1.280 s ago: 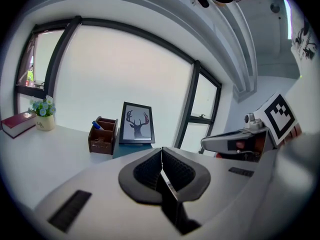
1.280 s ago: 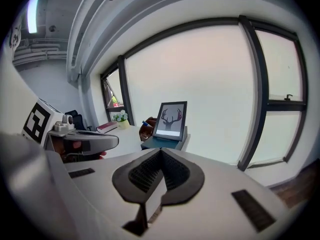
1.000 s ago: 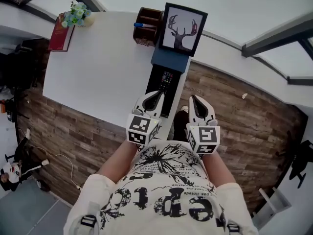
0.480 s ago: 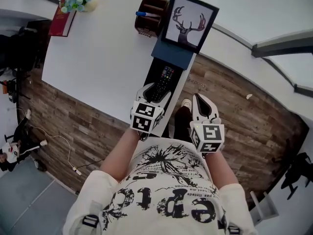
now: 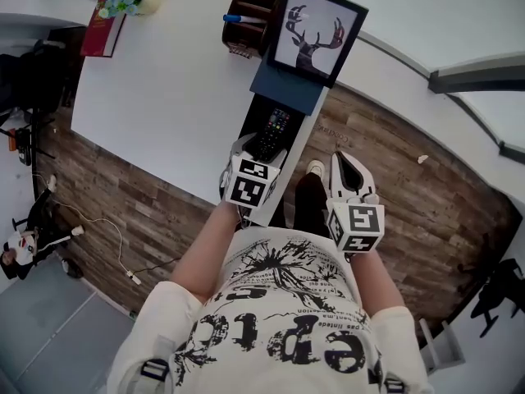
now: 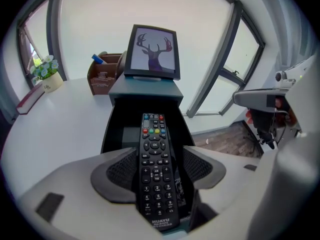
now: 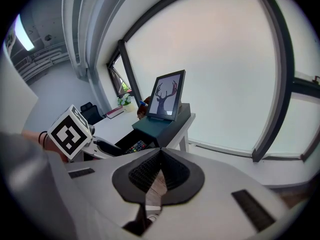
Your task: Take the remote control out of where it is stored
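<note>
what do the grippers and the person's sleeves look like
The left gripper and right gripper have light grey, rounded shells with dark, ribbed pads. Each carries a white cube with black square markers. The person wears a white short-sleeved T-shirt with black print.

Soft, even daylight pours through the big windows (image 7: 220, 64), whose glass blows out to near white. The white tabletop (image 5: 156, 72) glares slightly and carries no hard shadows, while the open drawer (image 6: 114, 129) stays dark inside. Both gripper views bulge fisheye-style, with black corners and a soft nearest foreground.
</note>
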The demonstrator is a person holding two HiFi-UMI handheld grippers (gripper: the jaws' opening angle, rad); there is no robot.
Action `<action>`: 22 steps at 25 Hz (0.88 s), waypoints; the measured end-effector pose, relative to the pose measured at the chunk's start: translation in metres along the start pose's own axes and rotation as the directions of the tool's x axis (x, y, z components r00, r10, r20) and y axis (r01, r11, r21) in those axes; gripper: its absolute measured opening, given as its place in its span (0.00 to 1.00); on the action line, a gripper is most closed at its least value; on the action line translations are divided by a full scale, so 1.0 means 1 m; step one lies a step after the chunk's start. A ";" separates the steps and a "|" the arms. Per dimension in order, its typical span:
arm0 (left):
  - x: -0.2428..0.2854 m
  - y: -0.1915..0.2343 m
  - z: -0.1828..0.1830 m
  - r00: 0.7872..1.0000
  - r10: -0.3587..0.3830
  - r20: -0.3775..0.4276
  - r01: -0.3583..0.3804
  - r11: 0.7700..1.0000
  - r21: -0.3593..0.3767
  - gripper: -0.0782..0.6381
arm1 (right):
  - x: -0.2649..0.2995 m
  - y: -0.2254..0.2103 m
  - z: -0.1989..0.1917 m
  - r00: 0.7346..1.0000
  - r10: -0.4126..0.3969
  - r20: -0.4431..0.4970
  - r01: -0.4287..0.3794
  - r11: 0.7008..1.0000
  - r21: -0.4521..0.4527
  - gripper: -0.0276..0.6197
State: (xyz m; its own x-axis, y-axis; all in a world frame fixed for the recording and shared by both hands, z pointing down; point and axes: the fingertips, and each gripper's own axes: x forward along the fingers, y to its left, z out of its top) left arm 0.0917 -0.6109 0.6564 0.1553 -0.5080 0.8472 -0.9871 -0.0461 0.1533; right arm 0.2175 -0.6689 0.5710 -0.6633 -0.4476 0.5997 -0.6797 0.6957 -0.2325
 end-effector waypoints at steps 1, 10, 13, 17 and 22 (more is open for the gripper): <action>0.001 0.002 -0.001 1.000 0.013 -0.018 -0.013 1.000 -0.006 0.50 | 0.000 -0.001 0.000 1.000 0.000 -0.001 0.000 1.000 0.001 0.05; 0.020 0.010 -0.013 0.993 0.084 -0.079 -0.087 0.996 -0.029 0.50 | 0.003 -0.016 -0.001 1.000 -0.011 -0.010 0.011 1.000 0.019 0.05; 0.021 0.012 -0.011 0.994 0.091 -0.066 -0.093 0.996 -0.018 0.50 | 0.006 -0.020 0.002 1.000 -0.014 -0.008 0.014 1.000 0.019 0.05; 0.020 0.015 -0.012 0.993 0.089 -0.082 -0.091 0.996 -0.014 0.47 | 0.007 -0.021 0.004 1.000 -0.016 -0.007 0.016 1.000 0.016 0.05; 0.020 0.016 -0.013 0.990 0.080 -0.119 -0.081 0.997 -0.003 0.47 | 0.007 -0.021 0.007 1.000 -0.020 -0.006 0.020 1.000 0.002 0.05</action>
State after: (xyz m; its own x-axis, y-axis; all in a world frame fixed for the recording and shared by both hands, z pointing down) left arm 0.0800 -0.6103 0.6826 0.0794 -0.4042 0.9112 -0.9963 -0.0026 0.0857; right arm 0.2248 -0.6905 0.5744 -0.6475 -0.4586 0.6086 -0.6938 0.6851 -0.2219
